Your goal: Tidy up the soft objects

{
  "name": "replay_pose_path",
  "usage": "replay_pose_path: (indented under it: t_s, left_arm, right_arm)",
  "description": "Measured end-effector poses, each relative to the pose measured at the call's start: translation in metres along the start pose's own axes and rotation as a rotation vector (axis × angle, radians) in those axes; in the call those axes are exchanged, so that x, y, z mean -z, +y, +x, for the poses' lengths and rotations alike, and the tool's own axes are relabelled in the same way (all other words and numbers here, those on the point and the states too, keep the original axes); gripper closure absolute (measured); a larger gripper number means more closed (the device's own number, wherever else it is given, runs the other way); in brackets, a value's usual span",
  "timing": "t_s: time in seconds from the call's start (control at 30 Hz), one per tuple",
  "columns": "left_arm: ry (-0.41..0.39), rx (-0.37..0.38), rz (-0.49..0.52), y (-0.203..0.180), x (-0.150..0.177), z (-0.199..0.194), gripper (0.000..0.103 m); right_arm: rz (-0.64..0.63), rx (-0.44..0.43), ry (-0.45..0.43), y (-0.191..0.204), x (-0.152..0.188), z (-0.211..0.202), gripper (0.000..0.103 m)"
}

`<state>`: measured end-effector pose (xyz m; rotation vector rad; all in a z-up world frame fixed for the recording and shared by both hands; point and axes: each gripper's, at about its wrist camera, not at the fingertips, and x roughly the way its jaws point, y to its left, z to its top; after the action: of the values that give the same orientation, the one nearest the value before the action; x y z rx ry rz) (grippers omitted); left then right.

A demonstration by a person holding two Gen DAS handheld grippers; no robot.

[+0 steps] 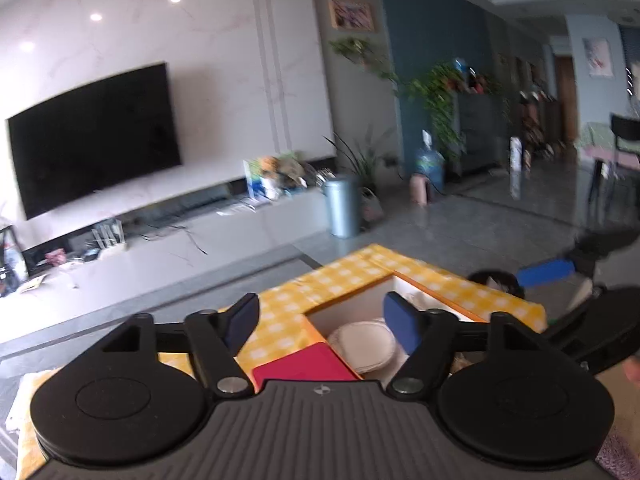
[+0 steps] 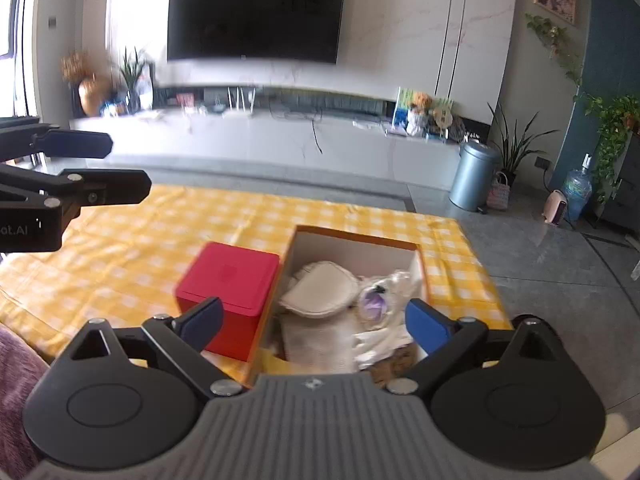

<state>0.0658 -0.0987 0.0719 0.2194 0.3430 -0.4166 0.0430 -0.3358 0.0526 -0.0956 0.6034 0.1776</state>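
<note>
While a yellow checked cloth point(image 2: 160, 240) covers the surface, an open box point(image 2: 356, 240) sits toward its right side, with a red box point(image 2: 228, 280) touching its left wall. Inside lie pale round pads point(image 2: 320, 292) and crumpled soft things point(image 2: 380, 340). Above, the left claw point(image 1: 320, 320) and right claw point(image 2: 316, 324) both gape wide, holding nothing.

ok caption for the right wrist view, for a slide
Open right gripper above an open cardboard box of soft white items, red cube box beside it on yellow checked cloth.
</note>
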Motion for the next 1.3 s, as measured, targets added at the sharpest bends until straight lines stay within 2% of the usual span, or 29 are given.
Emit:
replay_pose_path:
  t_s: [0.07, 0.2, 0.37, 0.6, 0.77, 0.87, 1.1, 1.3]
  left_arm:
    - [-0.025, -0.017, -0.036, 0.002, 0.005, -0.009, 0.016]
    - [-0.069, -0.062, -0.075, 0.009, 0.019, -0.019, 0.014]
    - [-0.054, -0.119, -0.097, 0.01, 0.041, -0.015, 0.011]
    - [-0.028, -0.189, -0.143, 0.005, 0.071, -0.002, 0.011]
    - [-0.02, -0.217, -0.111, 0.002, 0.092, 0.004, 0.011]
    - [0.01, -0.232, -0.121, 0.002, 0.106, 0.004, 0.01]
    - [0.175, -0.209, -0.155, 0.005, 0.13, 0.019, 0.01]
    - [0.249, -0.19, -0.156, 0.003, 0.14, 0.025, 0.01]
  right_arm:
    - [0.07, -0.029, -0.032, 0.004, 0.013, -0.007, 0.006]
    - [0.203, -0.007, -0.092, 0.007, 0.039, -0.015, 0.006]
    - [0.3, 0.041, -0.124, 0.016, 0.071, -0.011, 0.006]
    - [0.258, 0.139, -0.134, 0.04, 0.103, 0.006, 0.006]
    - [0.212, 0.138, -0.107, 0.048, 0.108, 0.019, 0.006]
    - [0.214, 0.142, -0.097, 0.046, 0.109, 0.026, 0.006]
    - [0.271, 0.14, -0.026, 0.037, 0.118, 0.046, 0.006]
    - [0.244, 0.148, 0.015, 0.042, 0.119, 0.056, 0.006]
